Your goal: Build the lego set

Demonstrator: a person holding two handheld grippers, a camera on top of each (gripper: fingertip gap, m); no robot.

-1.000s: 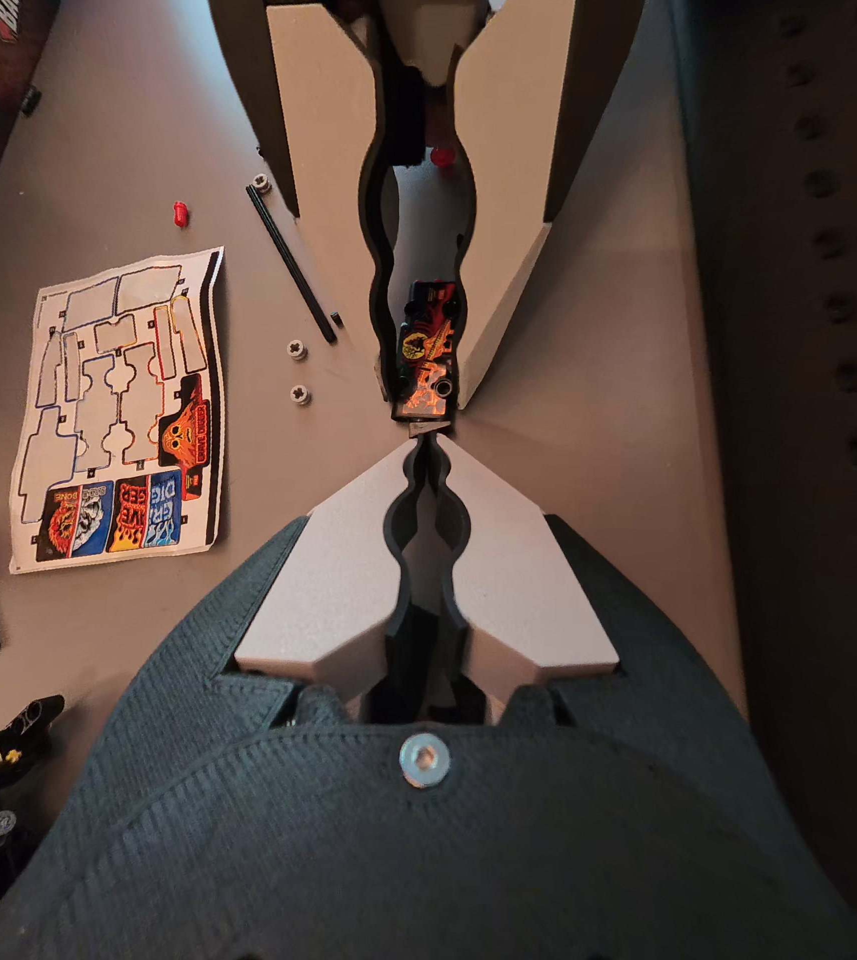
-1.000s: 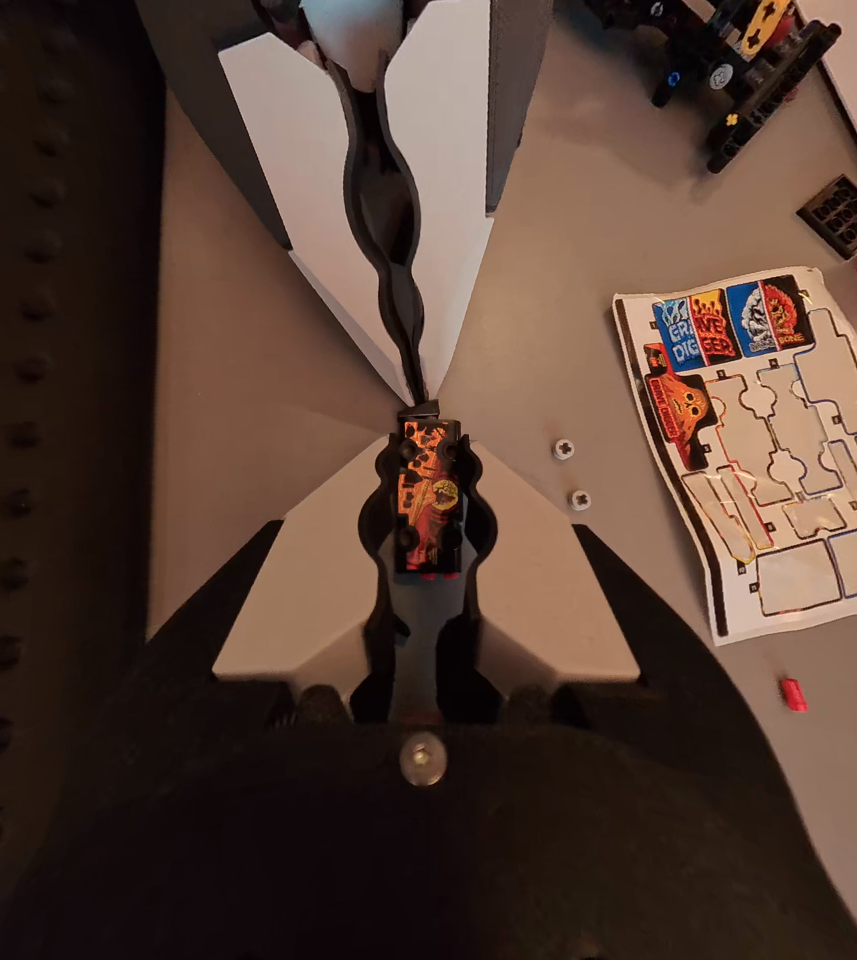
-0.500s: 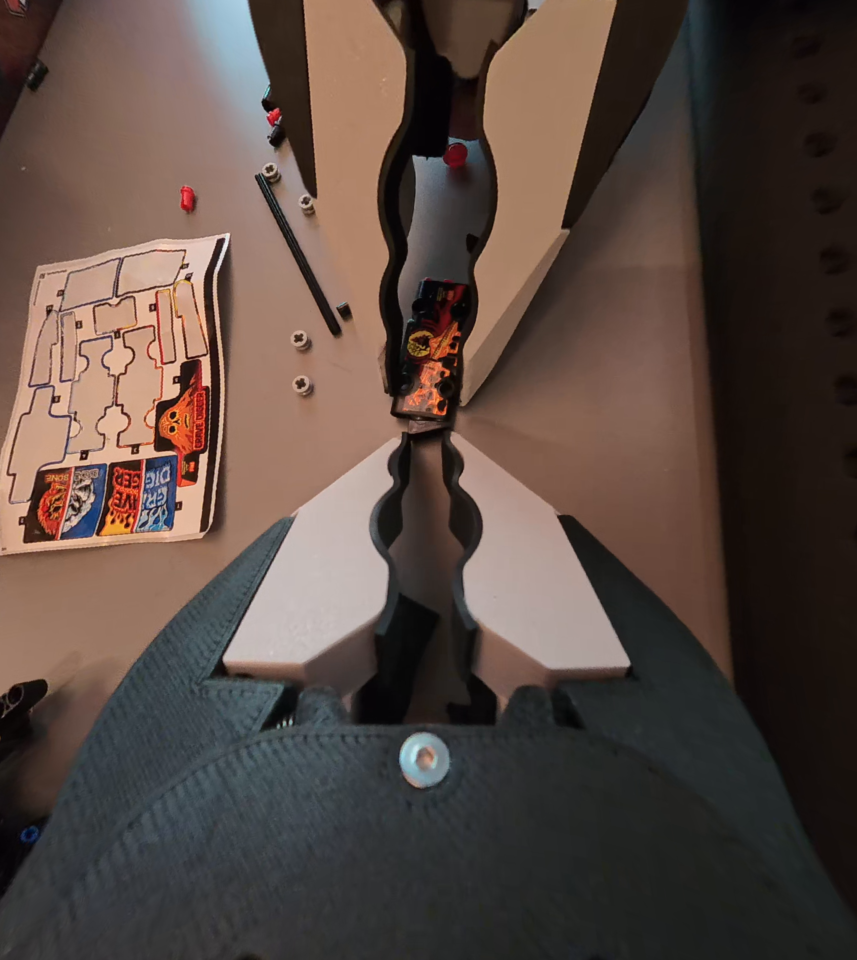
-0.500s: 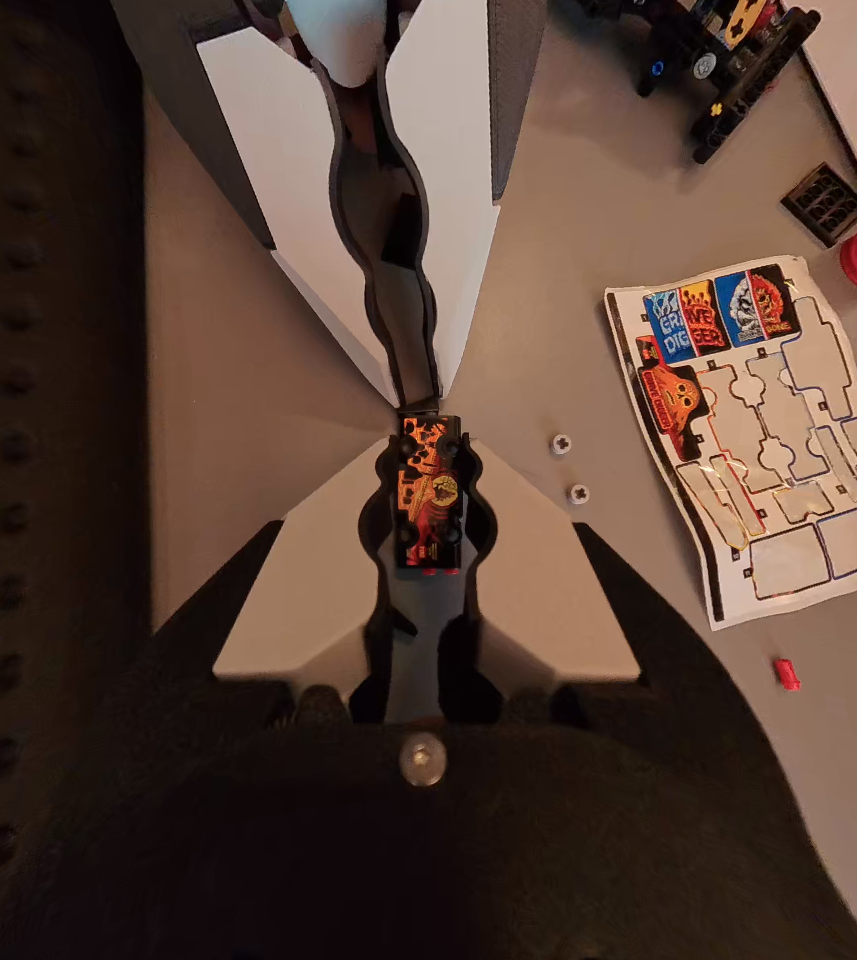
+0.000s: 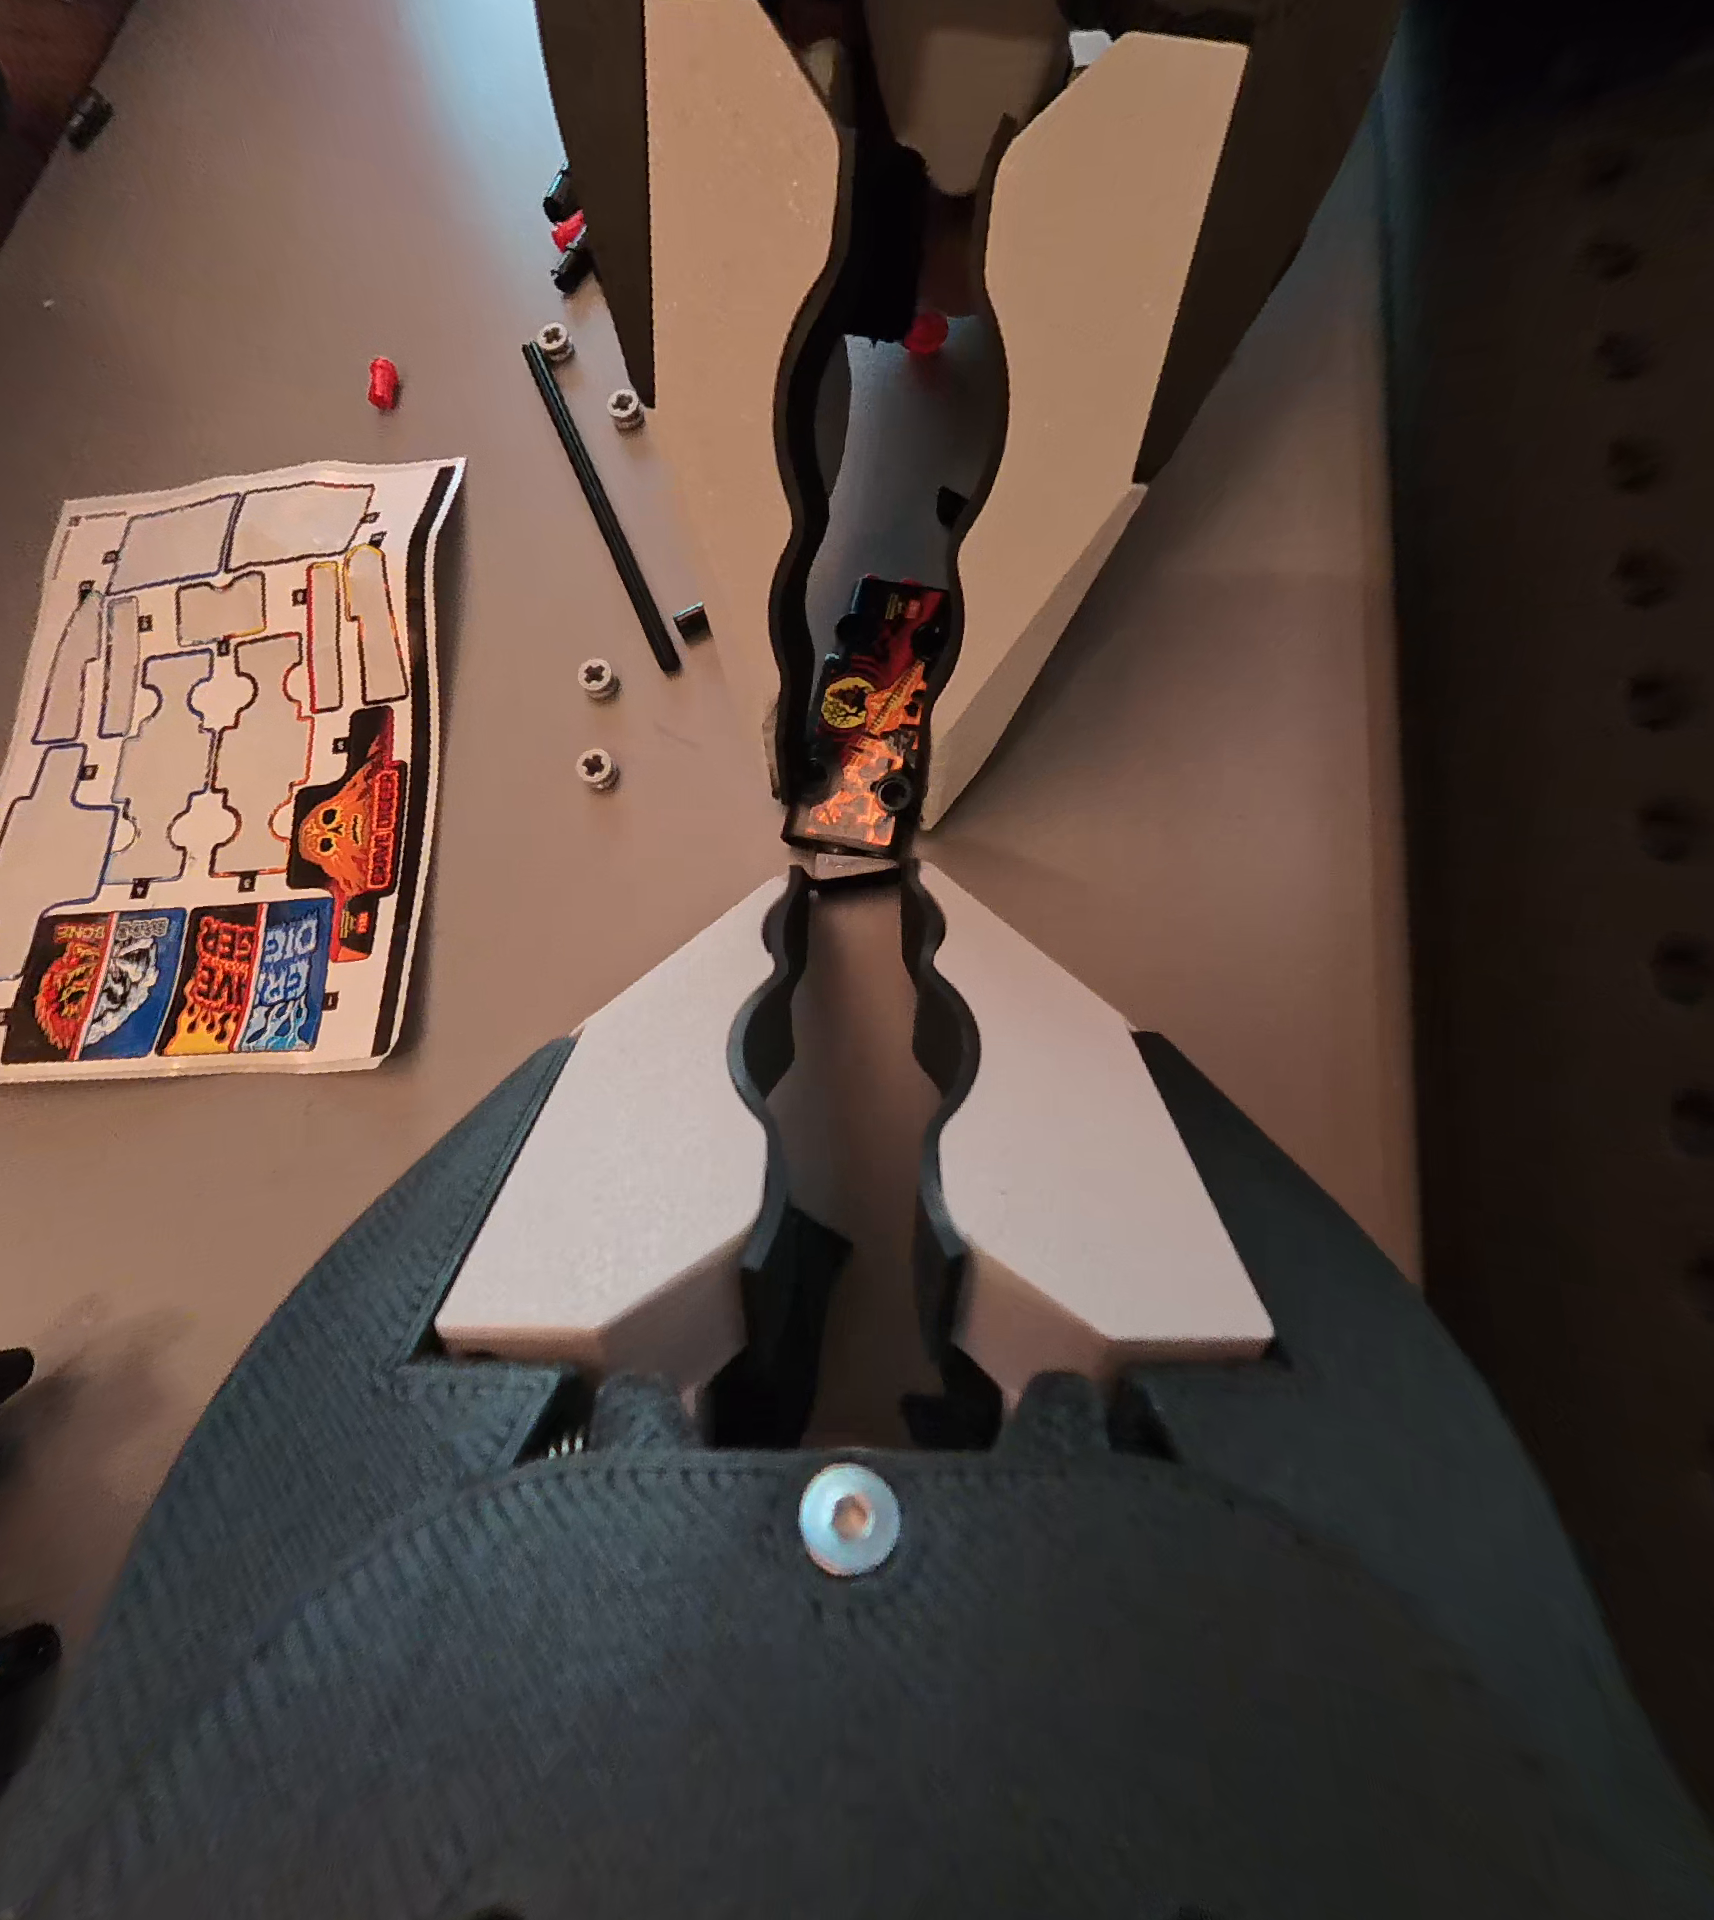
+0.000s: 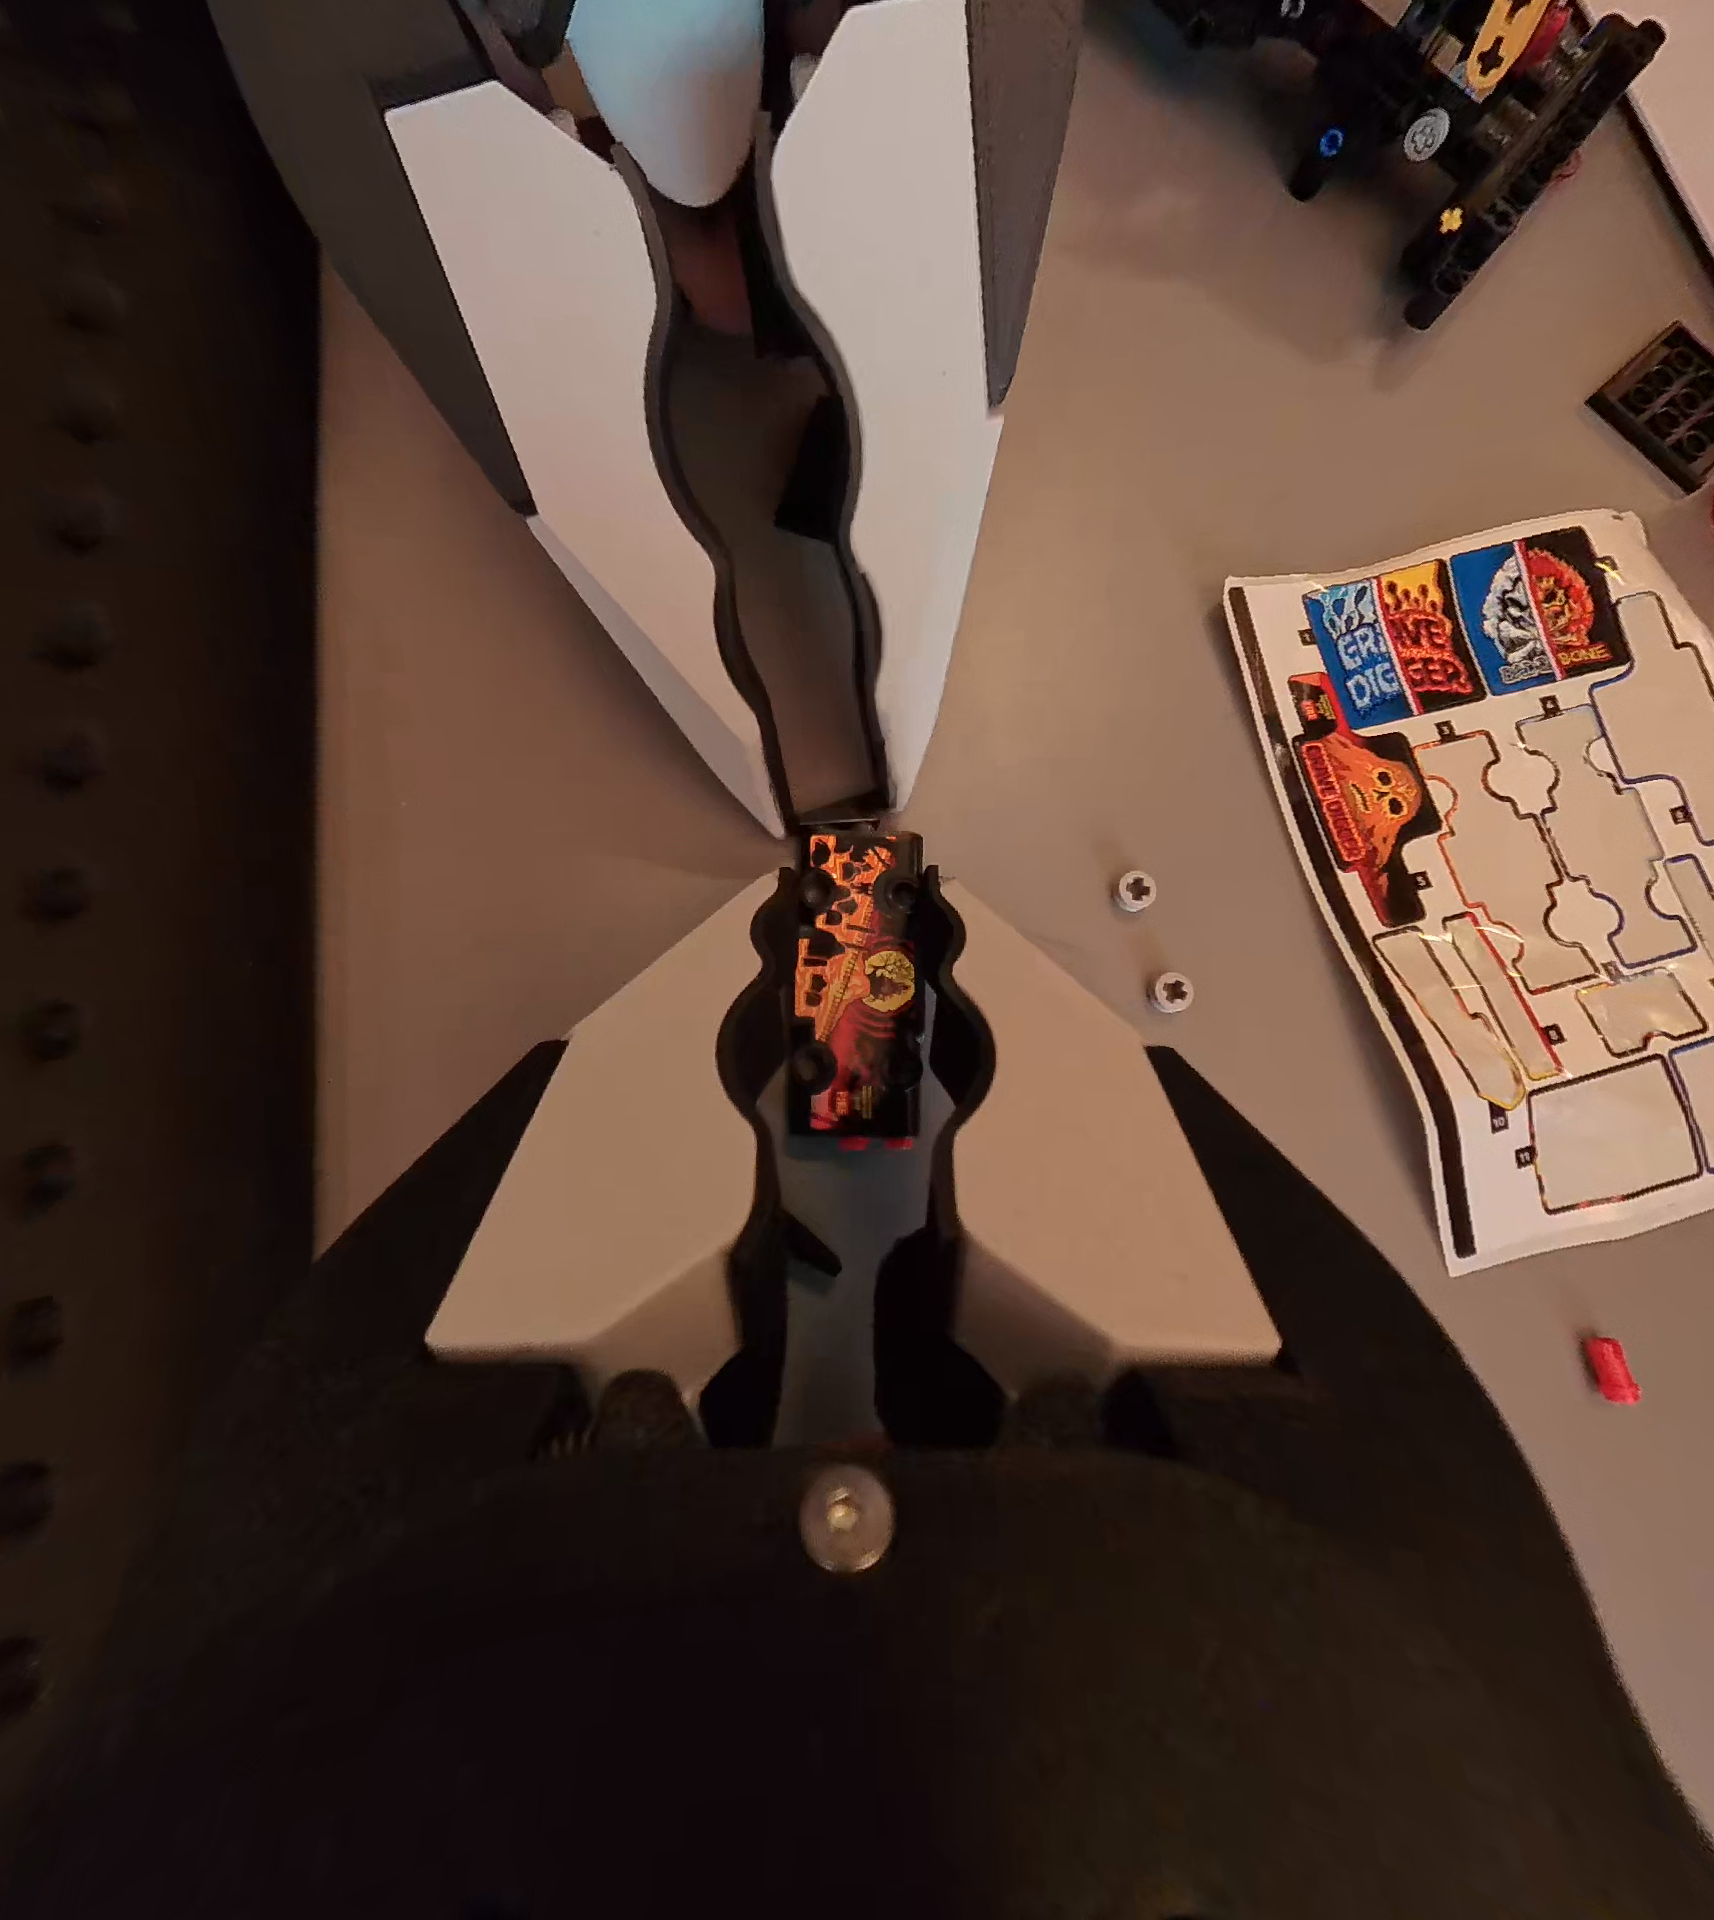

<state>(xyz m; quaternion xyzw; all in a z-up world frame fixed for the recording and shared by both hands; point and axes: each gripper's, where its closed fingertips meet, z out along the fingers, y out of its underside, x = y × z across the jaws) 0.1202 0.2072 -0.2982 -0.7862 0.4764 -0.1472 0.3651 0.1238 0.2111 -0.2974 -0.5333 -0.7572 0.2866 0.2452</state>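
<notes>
Left wrist view: the left claw [image 5: 853, 894] is part way open, and a small piece [image 5: 848, 864] sits right at its tips. I cannot tell if the tips grip that piece or only touch it. Just past it, the right claw [image 5: 858, 810] holds the brick [image 5: 868, 717], a black one with a fire sticker on top. The two claws meet tip to tip over the grey counter [image 5: 1144, 935]. The sticker sheet [image 5: 198, 769] lies to one side, with small round bits [image 5: 598, 675] and a thin black rod [image 5: 604, 509] near it.

If the left claw lets go too soon, the small piece could drop to the counter and roll in with the loose bits. If it pushes crooked, the piece may not click on.

Right wrist view: the right claw [image 6: 853, 862] is clenched on the brick [image 6: 858, 997], which lies flat between its fingers with its front end poking out. The left claw [image 6: 832, 810] sits just beyond that end. The half-built car [image 6: 1455, 125] stands far off in the corner.

A hard push from the left claw could slide the brick back in the grip, or tip it. The wavy fingers only pinch its sides, so it might twist loose. A rub could also scuff the sticker.
</notes>
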